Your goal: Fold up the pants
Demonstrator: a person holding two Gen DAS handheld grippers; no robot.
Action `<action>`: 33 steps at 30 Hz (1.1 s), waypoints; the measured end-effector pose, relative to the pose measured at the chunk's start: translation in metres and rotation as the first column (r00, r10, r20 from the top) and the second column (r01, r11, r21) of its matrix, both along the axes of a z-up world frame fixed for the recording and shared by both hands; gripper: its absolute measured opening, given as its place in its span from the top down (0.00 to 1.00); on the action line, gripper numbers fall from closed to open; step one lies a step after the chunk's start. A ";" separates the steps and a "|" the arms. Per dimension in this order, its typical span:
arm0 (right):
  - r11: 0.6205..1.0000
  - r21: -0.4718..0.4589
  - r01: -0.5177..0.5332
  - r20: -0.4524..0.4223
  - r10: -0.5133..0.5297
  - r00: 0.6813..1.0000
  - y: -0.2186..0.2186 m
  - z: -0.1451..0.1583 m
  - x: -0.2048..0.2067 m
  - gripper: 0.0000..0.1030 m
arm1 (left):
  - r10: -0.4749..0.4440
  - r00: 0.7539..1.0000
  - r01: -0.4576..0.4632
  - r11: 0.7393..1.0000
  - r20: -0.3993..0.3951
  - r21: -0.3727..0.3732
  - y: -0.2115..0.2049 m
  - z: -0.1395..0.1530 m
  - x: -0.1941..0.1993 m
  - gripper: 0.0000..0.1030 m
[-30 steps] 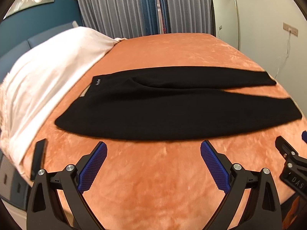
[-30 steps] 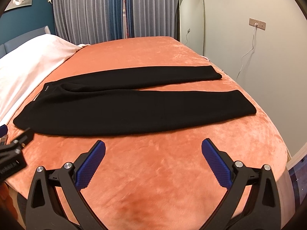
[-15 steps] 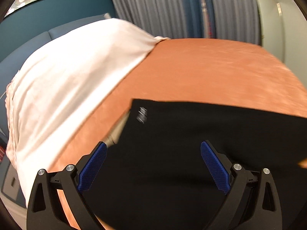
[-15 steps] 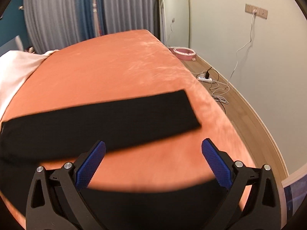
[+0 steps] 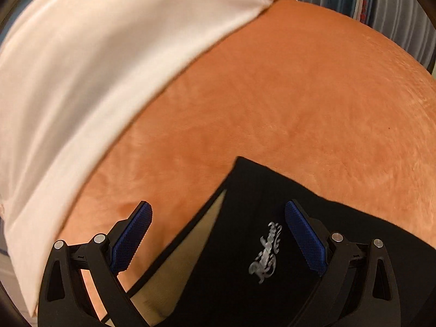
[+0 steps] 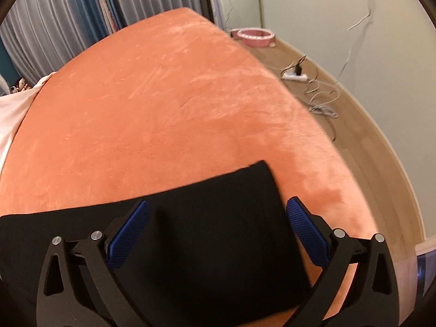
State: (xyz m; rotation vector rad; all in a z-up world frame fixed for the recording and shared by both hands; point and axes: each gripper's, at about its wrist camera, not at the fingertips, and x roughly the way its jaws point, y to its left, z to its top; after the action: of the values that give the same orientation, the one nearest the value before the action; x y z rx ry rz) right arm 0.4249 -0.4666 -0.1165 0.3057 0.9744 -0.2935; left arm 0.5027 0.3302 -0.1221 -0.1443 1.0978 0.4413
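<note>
Black pants lie flat on an orange bedspread (image 5: 286,95). In the left wrist view I see their waistband corner (image 5: 245,190) with a silver logo (image 5: 265,253) and a pale inner lining (image 5: 190,259). My left gripper (image 5: 218,234) is open, its blue pads straddling that waistband edge just above it. In the right wrist view the far leg's cuff end (image 6: 231,204) lies between the pads of my open right gripper (image 6: 218,231), which hovers close over it. The rest of the pants is out of frame.
A white duvet (image 5: 81,81) covers the bed's left part. The bed's right edge (image 6: 327,147) drops to a wooden floor with a power strip and cables (image 6: 295,76) and a pink round object (image 6: 253,35). Curtains (image 6: 68,21) hang behind.
Both grippers have moved forward and down over the pants, the left to the far waistband corner, the right to the far leg's cuff. Both stayed open.
</note>
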 end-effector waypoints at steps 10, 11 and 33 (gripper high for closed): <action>0.999 -0.025 -0.040 0.025 0.040 0.999 0.005 -0.005 0.018 0.35 | -0.121 0.992 0.121 0.993 0.032 0.000 -0.018 -0.008 0.025 0.80; 0.999 -0.011 -0.041 0.026 0.042 0.999 0.004 -0.005 0.019 0.62 | -0.123 0.992 0.122 0.992 0.041 0.018 -0.021 -0.004 0.023 0.80; 0.978 -0.052 -0.202 0.374 0.207 0.904 0.050 0.099 -0.236 0.88 | -0.240 0.899 0.276 0.960 0.365 -0.049 0.031 0.114 -0.289 0.89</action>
State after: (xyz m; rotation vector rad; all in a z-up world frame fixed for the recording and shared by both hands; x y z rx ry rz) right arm 0.1885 -0.4169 -0.0180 0.2349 0.6148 -0.0424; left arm 0.2140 0.3615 -0.0083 -0.1566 0.7656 0.1119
